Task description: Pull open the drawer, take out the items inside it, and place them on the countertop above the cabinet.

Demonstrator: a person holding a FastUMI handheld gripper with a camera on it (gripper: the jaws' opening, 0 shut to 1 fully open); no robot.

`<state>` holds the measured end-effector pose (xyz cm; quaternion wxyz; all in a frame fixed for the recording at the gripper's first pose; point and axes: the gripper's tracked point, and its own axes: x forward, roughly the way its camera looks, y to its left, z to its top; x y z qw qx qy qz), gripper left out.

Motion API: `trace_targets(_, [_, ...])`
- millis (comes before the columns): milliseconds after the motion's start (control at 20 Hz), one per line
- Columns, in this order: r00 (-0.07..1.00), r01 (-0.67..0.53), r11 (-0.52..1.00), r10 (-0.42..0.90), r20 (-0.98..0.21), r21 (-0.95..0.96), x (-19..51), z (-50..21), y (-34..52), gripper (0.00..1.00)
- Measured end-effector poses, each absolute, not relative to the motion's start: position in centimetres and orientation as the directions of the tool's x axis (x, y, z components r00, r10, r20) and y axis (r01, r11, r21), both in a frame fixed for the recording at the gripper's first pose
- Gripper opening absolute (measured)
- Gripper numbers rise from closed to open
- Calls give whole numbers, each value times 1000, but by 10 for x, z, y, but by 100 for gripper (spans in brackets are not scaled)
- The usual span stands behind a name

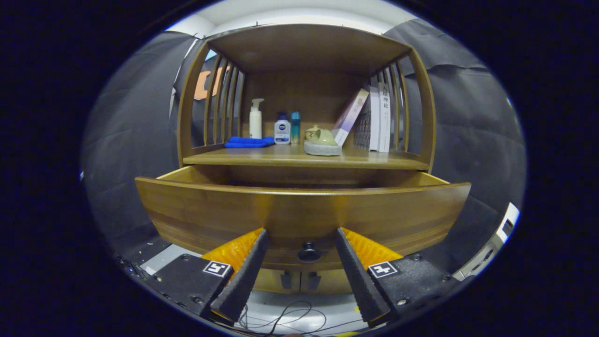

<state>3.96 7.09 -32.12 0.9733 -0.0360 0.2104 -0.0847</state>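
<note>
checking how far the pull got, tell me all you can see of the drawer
The drawer is brown wood with a streaked grain, its wide front panel facing the camera. It stands pulled out from under the shelf, both side walls visible; its inside is hidden behind the front. A small dark round knob sits low at the centre, between the open fingers of the gripper, which do not touch it.

We see the wooden drawer [299, 210] pulled out from the cabinet, its curved front panel broad and level, with a small dark round knob [309, 252] low at the panel's middle. We cannot see what lies inside the drawer. Just above the drawer sits the wooden countertop [393, 160], a flat shelf-like board running level.
</note>
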Motion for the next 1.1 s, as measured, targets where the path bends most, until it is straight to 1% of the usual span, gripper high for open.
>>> trace_targets(800, [892,121,979,-179,-416,-161,136,-336,52,92])
trace_targets(950, [888,137,976,-198,-415,-172,145,-338,51,92])
trace_targets(1100, [891,131,962,-220,-397,-239,144,-340,49,93])
